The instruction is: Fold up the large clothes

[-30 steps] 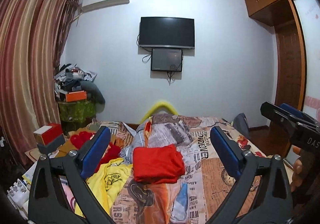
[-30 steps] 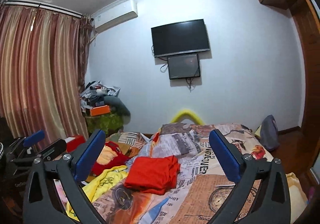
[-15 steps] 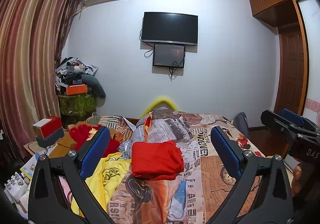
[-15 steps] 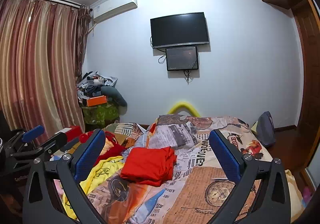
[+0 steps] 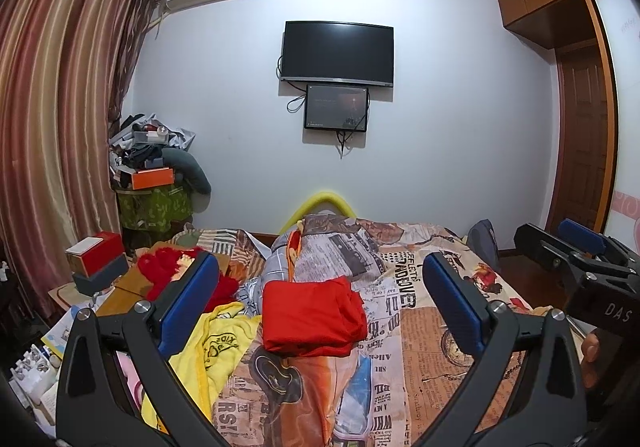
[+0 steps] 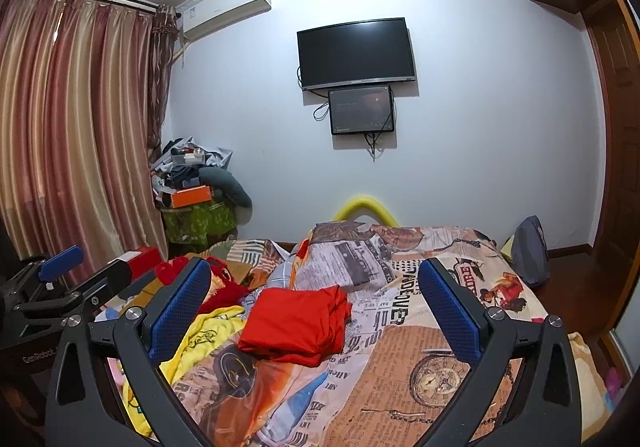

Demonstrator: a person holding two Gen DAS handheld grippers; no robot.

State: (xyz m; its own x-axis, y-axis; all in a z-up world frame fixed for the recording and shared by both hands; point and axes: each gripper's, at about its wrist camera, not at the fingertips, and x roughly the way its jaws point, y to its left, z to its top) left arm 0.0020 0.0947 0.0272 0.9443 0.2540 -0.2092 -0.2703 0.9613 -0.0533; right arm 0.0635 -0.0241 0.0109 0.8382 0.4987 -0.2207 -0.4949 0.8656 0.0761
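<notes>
A folded red garment [image 5: 312, 317] [image 6: 296, 323] lies on the bed's newspaper-print cover [image 5: 424, 331] [image 6: 404, 351]. To its left a yellow garment [image 5: 218, 343] [image 6: 200, 335] lies crumpled, with a fuzzy red item [image 5: 168, 267] [image 6: 220, 287] behind it. My left gripper [image 5: 320, 295] is open, held above the bed short of the red garment, nothing between its blue pads. My right gripper [image 6: 314, 293] is open and empty too, level with it; it also shows at the right edge of the left wrist view [image 5: 576, 259].
A red and grey box [image 5: 96, 259] sits on a wooden side surface at the left. Behind it stands a cluttered pile with an orange box [image 5: 154, 177] by the curtain [image 5: 52, 127]. A television [image 5: 338, 53] hangs on the far wall. A grey bag [image 6: 530, 255] leans at the bed's right side.
Both grippers have tilted downward a little and drawn slightly closer to the bed; the red garment sits higher in view. Nothing has been grasped.
</notes>
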